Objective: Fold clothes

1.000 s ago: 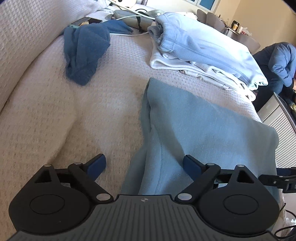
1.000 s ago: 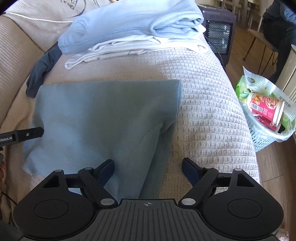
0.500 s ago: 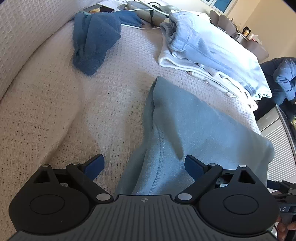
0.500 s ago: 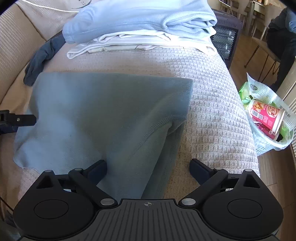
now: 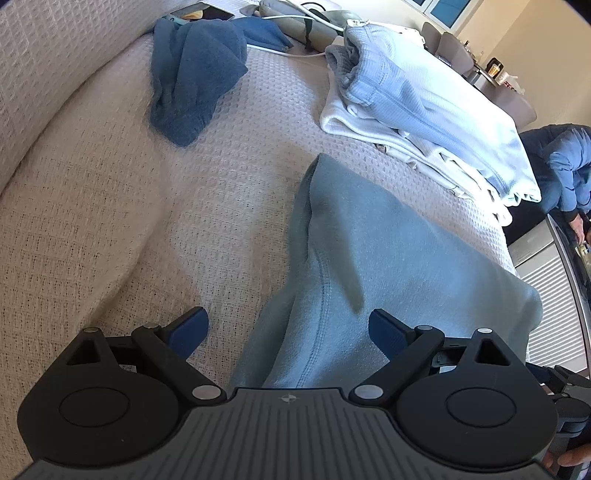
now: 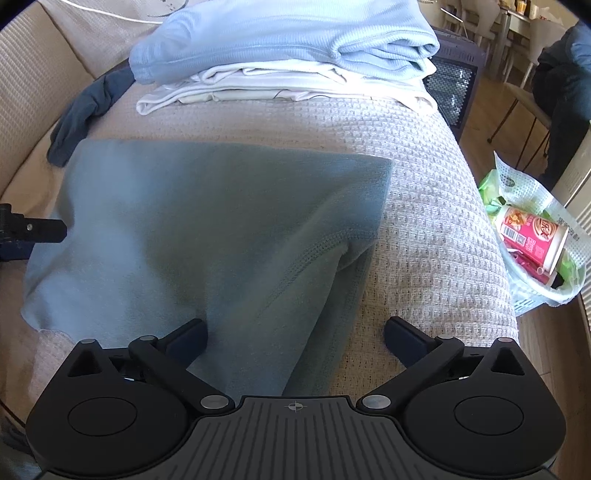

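Both grippers were spread wide with nothing pinched in them. The left gripper (image 5: 288, 326) sat over the near left edge of the teal garment (image 5: 399, 266), its blue fingertips (image 5: 190, 325) apart on either side of the hanging fold, though I couldn't tell if they were touching the cloth. The right gripper (image 6: 295, 334) did the same at the garment's near right side, with one pad over the teal fabric (image 6: 221, 221) and the other over the bare blanket. That teal piece lay folded flat on the beige waffle-weave blanket (image 6: 424, 184) covering the couch, with a stitched seam curving down toward the near edge, where the cloth drooped over the front. At the left edge of the right wrist view, the left gripper's black tip (image 6: 33, 229) was just beside the garment's left side. Further back sat a folded stack, a light blue ribbed top (image 6: 288, 33) on top of white clothes (image 6: 280, 86), close to the teal piece but not touching it. A dark blue crumpled garment (image 5: 195, 77) was lying far left, well apart from the stack, with a white cable (image 5: 288, 51) behind it. Off the couch to the right there was a white mesh basket (image 6: 535, 266) with a pink cup inside, a dark heater (image 6: 454, 85) beyond it, and a seated person in blue (image 5: 565, 166) in the far right.
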Available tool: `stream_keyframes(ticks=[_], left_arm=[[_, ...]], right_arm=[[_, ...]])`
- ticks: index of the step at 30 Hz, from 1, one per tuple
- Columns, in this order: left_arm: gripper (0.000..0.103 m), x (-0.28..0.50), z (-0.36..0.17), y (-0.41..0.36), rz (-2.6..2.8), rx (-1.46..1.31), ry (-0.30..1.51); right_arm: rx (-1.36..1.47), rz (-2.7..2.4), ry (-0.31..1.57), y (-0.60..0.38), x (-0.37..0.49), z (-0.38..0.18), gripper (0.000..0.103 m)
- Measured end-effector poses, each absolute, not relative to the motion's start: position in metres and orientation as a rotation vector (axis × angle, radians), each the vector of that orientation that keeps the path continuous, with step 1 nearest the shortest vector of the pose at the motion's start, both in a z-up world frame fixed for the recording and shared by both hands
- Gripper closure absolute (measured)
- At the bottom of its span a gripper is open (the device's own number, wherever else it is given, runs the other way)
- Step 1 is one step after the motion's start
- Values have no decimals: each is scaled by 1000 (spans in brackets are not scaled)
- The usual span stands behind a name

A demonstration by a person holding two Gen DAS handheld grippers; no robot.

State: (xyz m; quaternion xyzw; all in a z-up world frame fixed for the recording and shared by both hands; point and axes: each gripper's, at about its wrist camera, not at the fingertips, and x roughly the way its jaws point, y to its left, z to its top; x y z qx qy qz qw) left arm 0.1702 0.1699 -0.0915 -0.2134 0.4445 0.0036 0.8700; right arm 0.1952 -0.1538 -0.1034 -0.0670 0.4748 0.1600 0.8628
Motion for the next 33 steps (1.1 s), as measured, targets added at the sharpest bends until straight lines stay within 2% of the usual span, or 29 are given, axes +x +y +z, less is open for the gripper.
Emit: stream_keyframes(ticks=[33], left_arm=[[9,168,-92,164,5,-387,932]], right_arm=[[-152,335,985,-153,195,-102,0]])
